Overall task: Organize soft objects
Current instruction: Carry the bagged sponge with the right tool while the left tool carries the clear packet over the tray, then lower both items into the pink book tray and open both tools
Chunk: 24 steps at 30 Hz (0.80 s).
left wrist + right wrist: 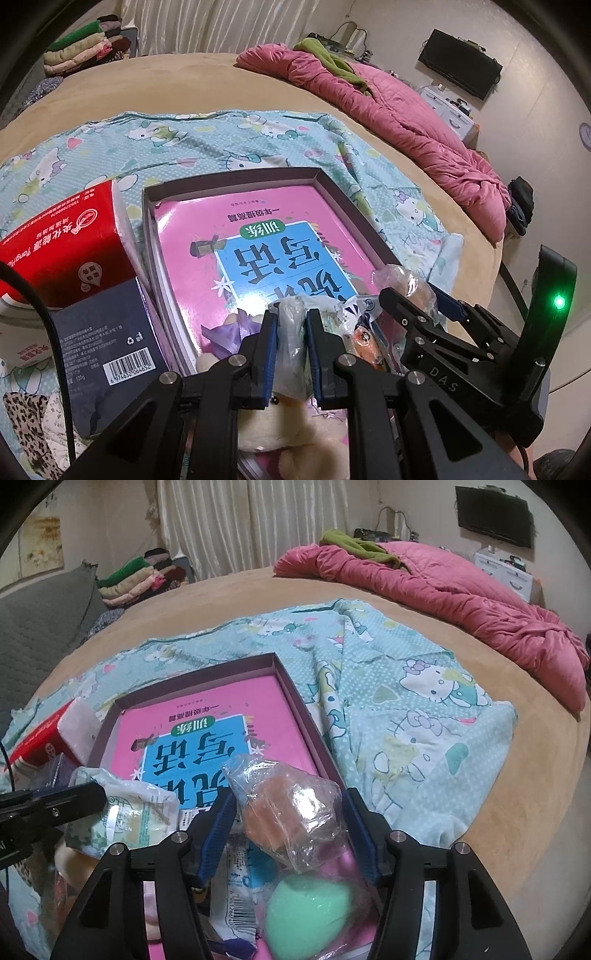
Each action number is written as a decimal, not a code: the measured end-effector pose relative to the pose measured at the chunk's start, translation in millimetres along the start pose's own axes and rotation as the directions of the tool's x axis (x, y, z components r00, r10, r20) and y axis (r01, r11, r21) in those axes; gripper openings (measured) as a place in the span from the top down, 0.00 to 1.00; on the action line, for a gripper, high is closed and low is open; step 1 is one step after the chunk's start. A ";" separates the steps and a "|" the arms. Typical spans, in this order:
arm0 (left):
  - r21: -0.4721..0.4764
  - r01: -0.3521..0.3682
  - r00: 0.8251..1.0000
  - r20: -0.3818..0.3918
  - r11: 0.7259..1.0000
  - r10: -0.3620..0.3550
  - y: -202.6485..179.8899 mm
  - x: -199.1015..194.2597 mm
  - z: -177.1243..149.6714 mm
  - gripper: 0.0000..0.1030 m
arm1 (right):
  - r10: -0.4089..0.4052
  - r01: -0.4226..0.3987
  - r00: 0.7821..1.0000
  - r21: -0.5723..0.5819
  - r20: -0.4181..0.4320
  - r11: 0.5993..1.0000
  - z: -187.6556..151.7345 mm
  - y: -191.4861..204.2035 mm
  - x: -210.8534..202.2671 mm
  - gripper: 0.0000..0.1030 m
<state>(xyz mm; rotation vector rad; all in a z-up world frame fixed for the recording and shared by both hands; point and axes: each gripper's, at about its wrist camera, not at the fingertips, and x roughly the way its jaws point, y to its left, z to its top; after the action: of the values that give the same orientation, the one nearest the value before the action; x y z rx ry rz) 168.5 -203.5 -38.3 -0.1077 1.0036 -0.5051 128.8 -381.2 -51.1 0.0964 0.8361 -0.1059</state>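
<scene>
**Both grippers at the soft items in the tray**

Plush [295, 432] lies nearest, cream-coloured, under the left gripper [291, 354], whose jaws are pinched tight on a crinkled pouch [291, 332] at the tray's near end. Beside it, the right gripper [291, 830] stands wide, its blue pads either side of a bagged sponge [291, 812]; whether they touch the bag I cannot tell. A green sponge [314, 919] lies below, between its arms. All of it sits on a pink book [258, 236] inside the tray [236, 176]. Left of the tray are a navy box [107, 339] and a red box [66, 243]; beyond, the printed sheet [406, 701].

The step looks like picking: next, close on the bag gently and lift both items clear without dragging their neighbours.
</scene>
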 end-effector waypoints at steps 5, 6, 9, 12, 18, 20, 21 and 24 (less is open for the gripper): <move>0.000 0.003 1.000 -0.008 1.000 -0.003 0.6 2.2 0.5 0.84 | 0.006 -0.006 1.000 0.024 0.007 1.000 0.2 -2.3 -3.3 0.32; -0.001 0.002 1.000 -0.009 1.000 -0.002 0.9 2.4 0.5 0.84 | 0.008 -0.008 1.000 0.030 0.008 1.000 0.2 -3.2 -4.1 0.31; -0.001 0.001 1.000 -0.014 1.000 -0.001 0.1 3.6 0.0 0.84 | 0.012 -0.013 1.000 0.042 0.012 0.999 0.0 -5.2 -6.3 0.29; 0.004 0.001 1.000 -0.017 1.000 -0.001 -0.2 2.4 0.6 0.84 | 0.019 -0.020 1.000 0.056 0.022 0.998 0.0 -7.9 -9.7 0.28; -0.019 0.016 1.000 -0.014 1.000 -0.016 1.9 2.0 -0.4 0.83 | 0.024 -0.027 0.998 0.077 0.050 0.997 0.6 -11.6 -19.0 0.26; -0.029 0.015 1.000 -0.014 0.999 -0.016 3.8 2.9 -0.5 0.82 | 0.025 -0.030 0.998 0.079 0.059 0.996 0.8 -12.3 -21.6 0.26; -0.032 0.014 1.000 -0.016 0.999 -0.015 4.7 3.5 -0.5 0.81 | 0.028 -0.033 0.998 0.081 0.063 0.996 1.0 -12.8 -23.1 0.26; -0.040 0.009 1.000 -0.019 0.999 -0.010 6.8 3.7 -0.8 0.77 | 0.030 -0.037 0.997 0.083 0.074 0.996 1.5 -14.3 -27.1 0.26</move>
<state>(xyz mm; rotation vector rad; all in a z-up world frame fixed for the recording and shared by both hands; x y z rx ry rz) 171.8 -199.2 -43.8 -0.1434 1.0329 -0.4955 110.0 -394.0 -30.6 0.1845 0.7567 -0.1124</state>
